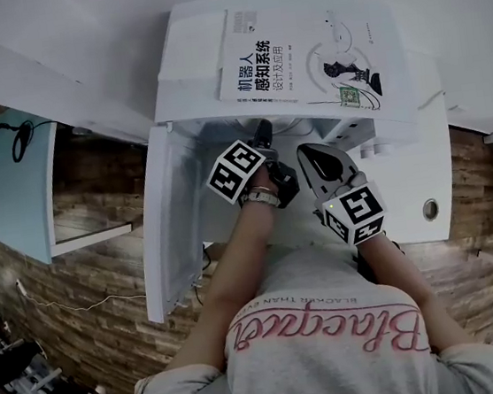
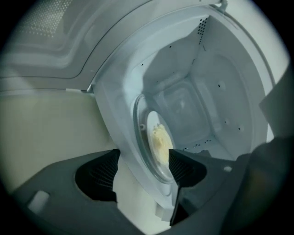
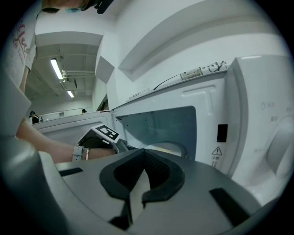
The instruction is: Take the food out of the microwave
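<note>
**Left claw lines up on the plate inside the microwave**

The microwave stands with its door swung wide to the left and a book lying on its roof. The left gripper is in the opening, jaws spread wide and gripping nothing. The food, a pale yellow, soft-looking heap, sits on a white plate. The plate rests on the glass tray on the oven floor, away from the walls. From this claw's camera the plate shows edge-on, its near rim just beyond the gap between the two pads. Neither pad is touching it yet.

The right gripper waits outside the front of the oven, jaws clenched together and empty, pointing at the open cavity.

On handling, the plate looks stiff and smooth, so it is likely to be slick at the rim and breakable if knocked against the tray. The heap on it looks loose and light and would probably slide if the plate tips. The near rim is the place to grip, with one pad above and one slipped below, clear of the food. The glass tray leaves little room underneath, so the lower pad may catch it or pinch both. Once gripped, the plate should come out level and slowly, keeping clear of the door frame.
</note>
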